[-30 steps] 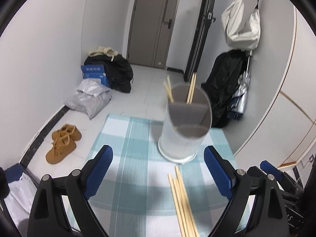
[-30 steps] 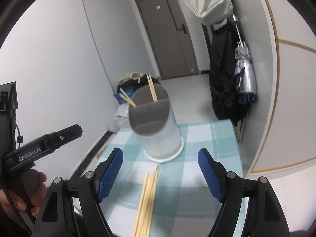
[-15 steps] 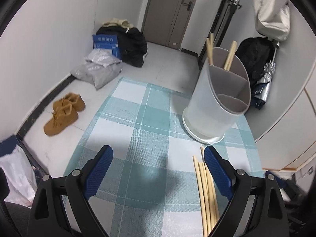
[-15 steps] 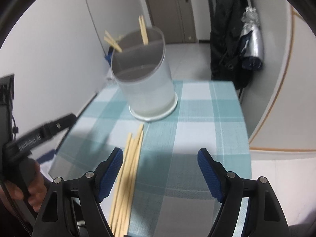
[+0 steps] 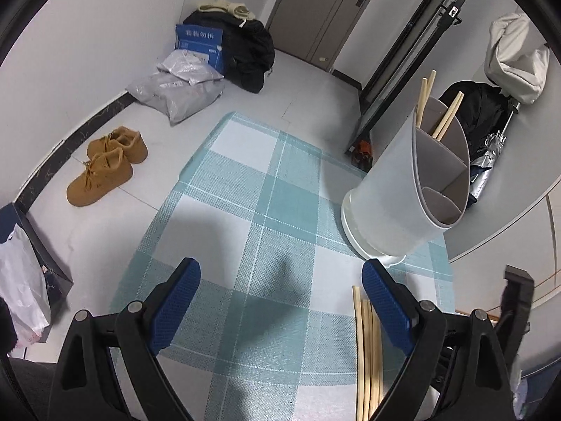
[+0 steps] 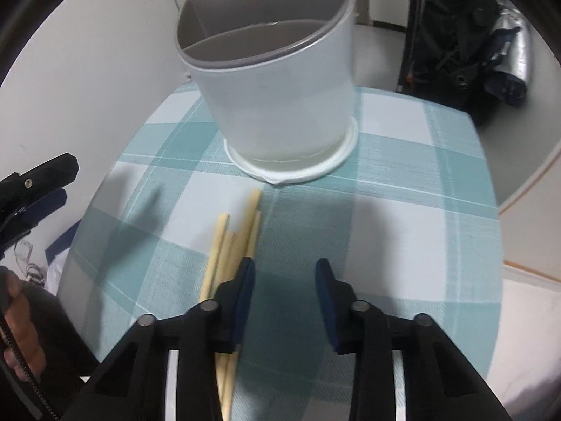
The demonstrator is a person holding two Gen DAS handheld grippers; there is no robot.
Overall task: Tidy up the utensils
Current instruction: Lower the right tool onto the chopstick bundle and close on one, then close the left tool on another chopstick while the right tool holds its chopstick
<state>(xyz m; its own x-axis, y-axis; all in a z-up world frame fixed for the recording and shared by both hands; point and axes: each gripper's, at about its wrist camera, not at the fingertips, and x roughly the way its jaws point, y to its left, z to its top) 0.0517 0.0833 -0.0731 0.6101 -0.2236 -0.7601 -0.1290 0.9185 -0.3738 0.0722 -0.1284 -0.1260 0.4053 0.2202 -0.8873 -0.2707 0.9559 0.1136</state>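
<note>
A white divided utensil holder point(image 6: 280, 80) stands on the teal checked tablecloth point(image 6: 403, 231), with a few chopsticks point(image 5: 426, 105) standing in its far compartment. Several loose wooden chopsticks point(image 6: 238, 245) lie on the cloth in front of it. My right gripper point(image 6: 284, 273) is low over the cloth, partly closed and empty, its left finger over the loose chopsticks. My left gripper point(image 5: 280, 298) is wide open and empty above the cloth, left of the holder point(image 5: 403, 193); the loose chopsticks point(image 5: 366, 343) lie under its right finger.
The table is small and its edges are near on all sides. On the floor below are brown shoes point(image 5: 105, 168), grey parcels point(image 5: 178, 87), a blue box point(image 5: 200, 45) and black bags. A dark coat and an umbrella point(image 5: 491, 154) hang at the right.
My right gripper has dropped towards the loose chopsticks and its jaws have narrowed. My left gripper has drawn back and to the left, still wide open.
</note>
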